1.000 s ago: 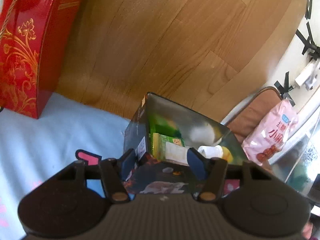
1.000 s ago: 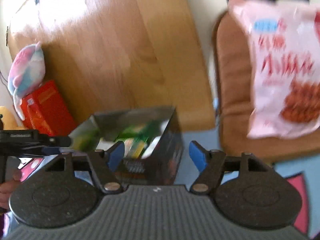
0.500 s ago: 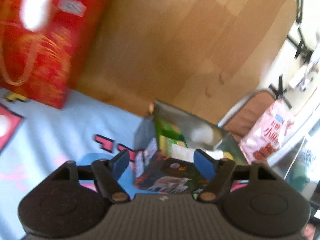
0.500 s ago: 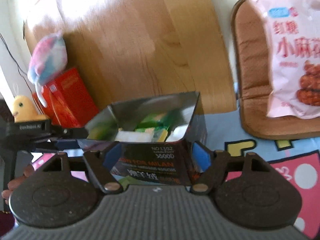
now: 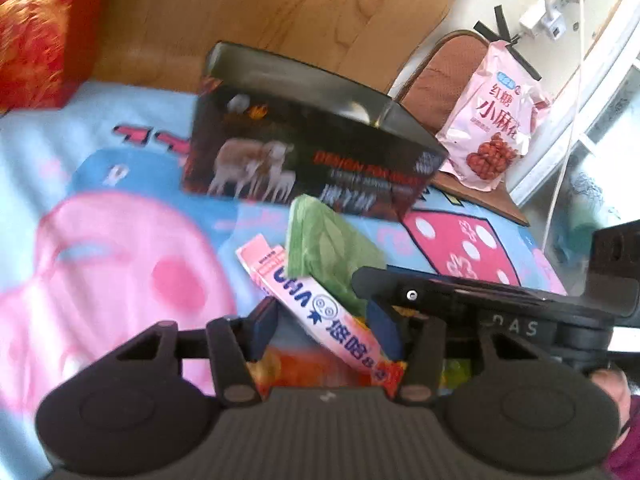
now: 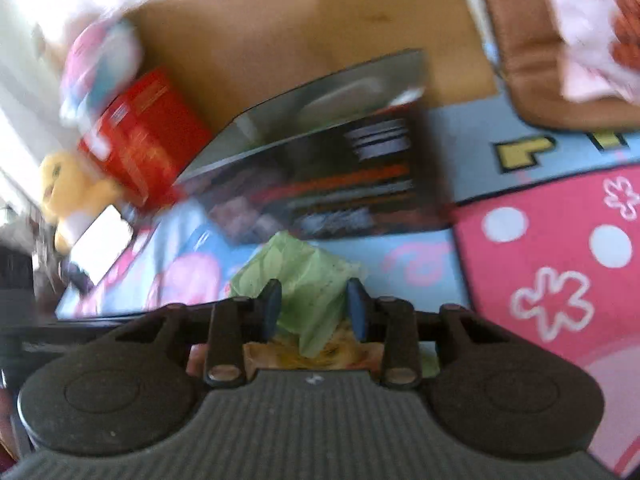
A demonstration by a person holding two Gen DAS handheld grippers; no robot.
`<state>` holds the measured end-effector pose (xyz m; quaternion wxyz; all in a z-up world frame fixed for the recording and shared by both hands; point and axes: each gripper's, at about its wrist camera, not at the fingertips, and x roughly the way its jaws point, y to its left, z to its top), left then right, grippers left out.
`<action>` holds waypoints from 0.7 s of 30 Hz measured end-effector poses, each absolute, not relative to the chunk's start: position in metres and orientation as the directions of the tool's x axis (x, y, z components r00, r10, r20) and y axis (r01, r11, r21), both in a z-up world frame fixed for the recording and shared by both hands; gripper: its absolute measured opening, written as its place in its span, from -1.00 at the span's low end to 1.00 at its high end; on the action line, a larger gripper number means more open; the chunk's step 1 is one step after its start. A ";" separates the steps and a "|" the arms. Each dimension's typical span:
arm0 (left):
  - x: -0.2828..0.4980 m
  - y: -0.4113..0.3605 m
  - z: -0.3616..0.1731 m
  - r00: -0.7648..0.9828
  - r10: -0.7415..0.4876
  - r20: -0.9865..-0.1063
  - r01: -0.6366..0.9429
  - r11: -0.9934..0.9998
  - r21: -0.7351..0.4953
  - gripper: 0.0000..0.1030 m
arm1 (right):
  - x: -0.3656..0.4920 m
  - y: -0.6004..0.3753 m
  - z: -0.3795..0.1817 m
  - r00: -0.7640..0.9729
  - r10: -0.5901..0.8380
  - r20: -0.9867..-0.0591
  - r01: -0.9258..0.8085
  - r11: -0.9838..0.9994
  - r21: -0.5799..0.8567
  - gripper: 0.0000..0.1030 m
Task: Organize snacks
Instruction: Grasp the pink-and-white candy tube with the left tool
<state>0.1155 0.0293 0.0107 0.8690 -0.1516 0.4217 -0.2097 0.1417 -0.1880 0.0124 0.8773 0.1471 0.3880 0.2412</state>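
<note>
Two grippers work low over a blue cartoon mat, among loose snacks just in front of a dark open-topped box. The box stands on the mat near the wood floor; its near face shows pale sheep and an orange line of print that blurs past reading, with Chinese characters under it that I cannot make out.

The left gripper has just been closing, and a pink snack stick lies slanting between its blue pads, printed "UHA" with blue Chinese characters; whether the pads press on it I cannot tell. A green packet lies just beyond it. The right gripper has also just been closing, and that green packet sits between its fingers, the left pad at its edge, the right pad seeming just clear of it. More orange and yellow wrappers show under both tools, too blurred to read.

Far right, a pink bag leans on a brown cushion, its red print reading 红糖小麻花. A red gift box with gold pattern stands far left, its lettering smeared in both views.
</note>
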 end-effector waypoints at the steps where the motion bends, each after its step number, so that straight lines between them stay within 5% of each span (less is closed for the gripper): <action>1: 0.105 0.038 0.010 0.549 -0.516 -0.657 0.234 0.850 -0.472 -0.01 | 0.134 -0.182 0.012 0.574 0.545 -0.611 -0.328 0.837 0.438 -0.29; 4: 0.080 0.066 0.007 0.525 -0.579 -0.624 0.188 0.794 -0.579 0.00 | 0.111 -0.173 0.010 0.541 0.596 -0.594 -0.385 0.803 0.455 -0.29; 12: 0.048 0.108 0.038 0.643 -0.508 -0.573 0.171 0.825 -0.539 0.18 | 0.045 -0.171 0.032 0.613 0.619 -0.491 -0.547 0.781 0.302 -0.09; 21: 0.109 0.080 0.040 0.663 -0.465 -0.587 0.198 0.865 -0.461 0.25 | 0.030 -0.136 0.021 0.602 0.591 -0.537 -0.649 0.754 0.102 -0.08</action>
